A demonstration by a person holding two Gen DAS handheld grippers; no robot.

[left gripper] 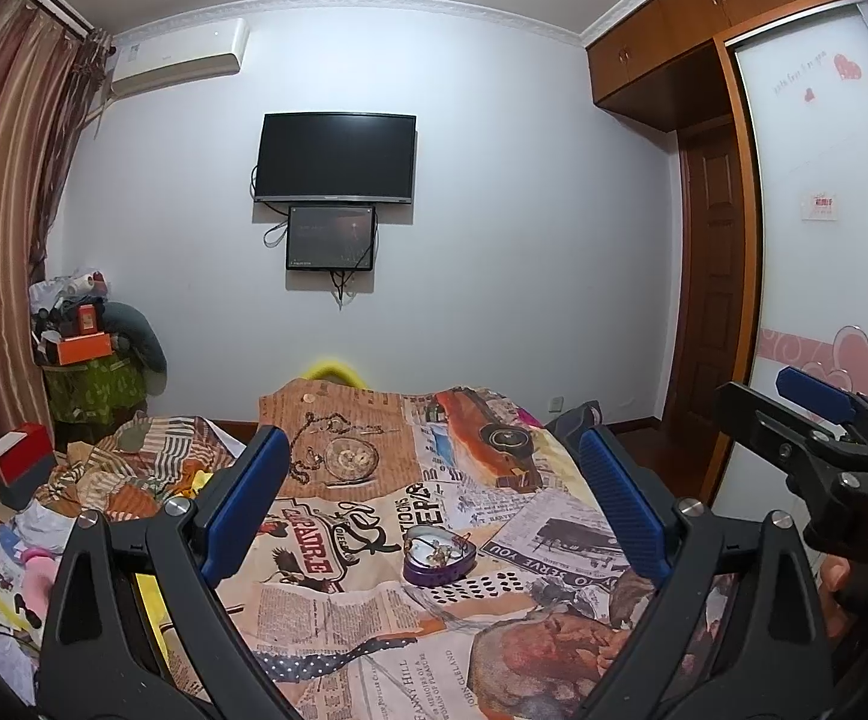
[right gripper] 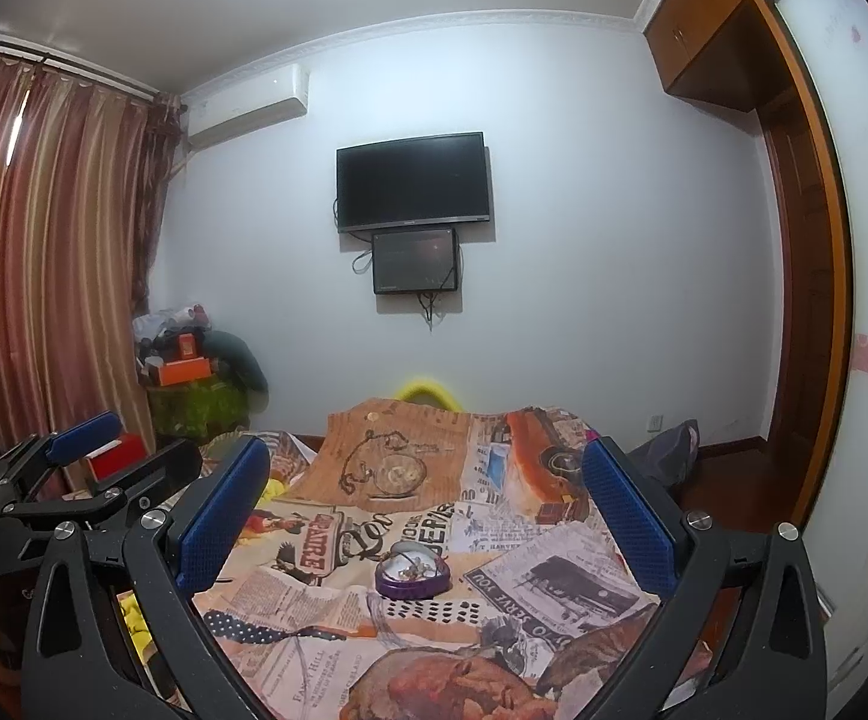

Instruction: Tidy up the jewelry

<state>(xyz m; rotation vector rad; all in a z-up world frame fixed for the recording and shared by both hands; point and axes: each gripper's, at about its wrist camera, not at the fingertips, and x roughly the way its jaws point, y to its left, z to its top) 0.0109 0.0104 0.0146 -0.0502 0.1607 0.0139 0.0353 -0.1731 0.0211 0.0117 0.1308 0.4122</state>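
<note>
A small purple heart-shaped tin (left gripper: pixel 439 555) lies open on the newspaper-print bedspread (left gripper: pixel 374 618), with tangled jewelry inside. It also shows in the right wrist view (right gripper: pixel 413 575). My left gripper (left gripper: pixel 437 480) is open and empty, held above the bed with the tin between and beyond its blue fingers. My right gripper (right gripper: pixel 428 480) is open and empty, likewise facing the tin from a short way back. Each gripper shows at the edge of the other's view, the right (left gripper: pixel 818 402) and the left (right gripper: pixel 83 438).
Clutter and a red-and-white box (left gripper: pixel 17 456) lie left of the bed. A stacked pile with an orange box (left gripper: pixel 83 348) stands by the curtain. A TV (left gripper: pixel 335 159) hangs on the far wall. A wardrobe and door (left gripper: pixel 716 300) are on the right.
</note>
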